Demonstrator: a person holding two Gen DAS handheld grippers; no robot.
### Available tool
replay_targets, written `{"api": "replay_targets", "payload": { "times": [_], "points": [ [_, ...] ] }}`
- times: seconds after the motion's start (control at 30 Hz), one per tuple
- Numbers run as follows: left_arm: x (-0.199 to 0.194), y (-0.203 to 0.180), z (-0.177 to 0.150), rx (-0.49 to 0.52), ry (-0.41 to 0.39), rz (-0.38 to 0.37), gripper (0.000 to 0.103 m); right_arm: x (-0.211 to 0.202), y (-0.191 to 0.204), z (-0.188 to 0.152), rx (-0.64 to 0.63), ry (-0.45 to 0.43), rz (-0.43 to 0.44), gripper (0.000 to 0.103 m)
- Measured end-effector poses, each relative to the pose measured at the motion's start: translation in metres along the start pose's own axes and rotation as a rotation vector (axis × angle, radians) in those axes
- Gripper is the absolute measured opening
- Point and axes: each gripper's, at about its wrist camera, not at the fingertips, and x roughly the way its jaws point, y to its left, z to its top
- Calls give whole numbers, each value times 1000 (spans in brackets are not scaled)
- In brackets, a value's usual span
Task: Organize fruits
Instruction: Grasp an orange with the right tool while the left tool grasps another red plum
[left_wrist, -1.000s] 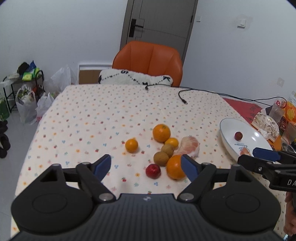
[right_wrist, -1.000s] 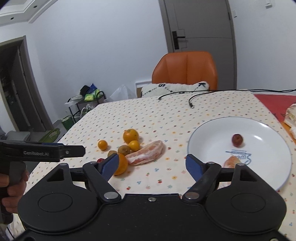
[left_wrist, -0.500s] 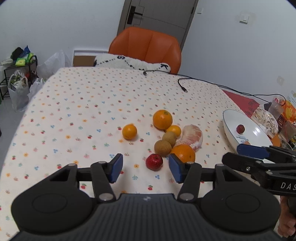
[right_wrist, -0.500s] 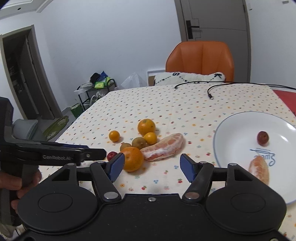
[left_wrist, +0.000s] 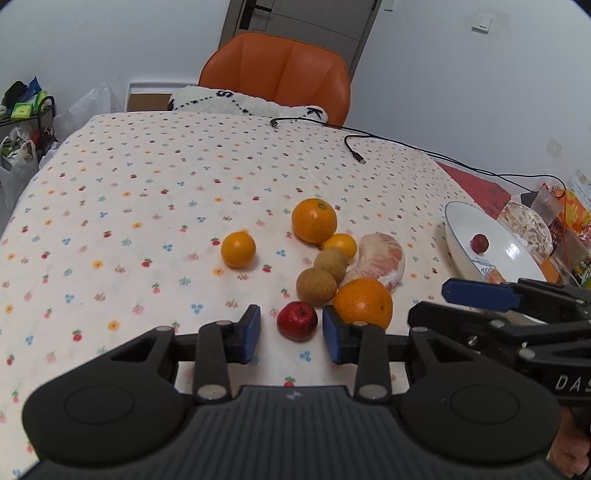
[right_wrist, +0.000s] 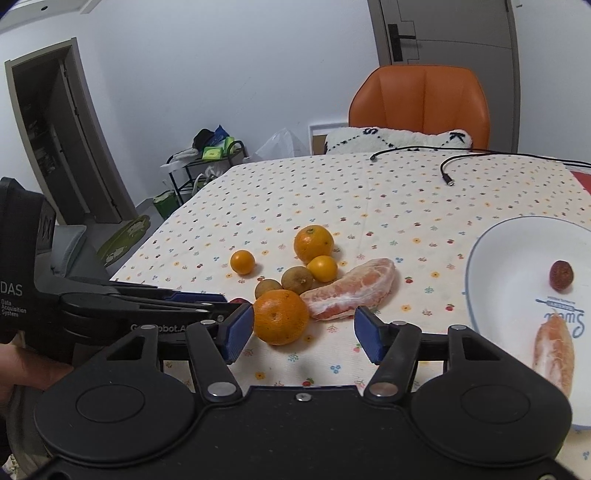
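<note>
1. The left claw (left_wrist: 291, 334) is sitting low over the table (left_wrist: 122, 206) with its two blue pads spread a little. The small red fruit (left_wrist: 297, 320) is lying right between them. The pads are near its sides, but they do not look like they are touching it yet.

2. The red fruit is round and smooth. If the left claw is squeezing off to one side, the fruit could be popping out and rolling away across the cloth.

3. The big orange (left_wrist: 363, 303) is sitting just past the left claw's right pad, very close to it. That pad could be bumping the orange and pushing it into the two brown fruits (left_wrist: 317, 286) just beyond the claw's tips.

4. The right claw (right_wrist: 303, 334) is spread wide and holding nothing. The big orange (right_wrist: 281, 316) is resting just inside its left pad, and the peeled citrus piece (right_wrist: 351, 290) is lying a bit farther ahead.

5. The two claws are working very close together. The left claw is reaching in just beside the right claw's left pad. If both are closing at once, they could be knocking into each other or shoving the fruit pile.

6. The white plate (right_wrist: 495, 254) is sitting off to the right claw's right side, holding a dark red fruit (right_wrist: 561, 275) and a peeled slice (right_wrist: 553, 356). A squeeze that is too hard could be squashing the soft piece.
</note>
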Motion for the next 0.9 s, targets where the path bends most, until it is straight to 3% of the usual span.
{"api": "replay_targets", "payload": {
  "times": [0.1, 0.57, 0.67, 0.9],
  "points": [
    [3, 1, 2, 6, 1, -9, 22, 6, 0, 0, 2, 6, 8, 60],
    [-15, 14, 7, -31, -30, 3, 22, 26, 13, -2, 1, 32, 40, 55],
    [-19, 13, 8, -28, -35, 3, 22, 29, 13, -3, -4, 40, 28, 37],
    [-29, 5, 9, -18, -55, 0, 22, 12, 13, -5, -10, 13, 25, 33]
  ]
}}
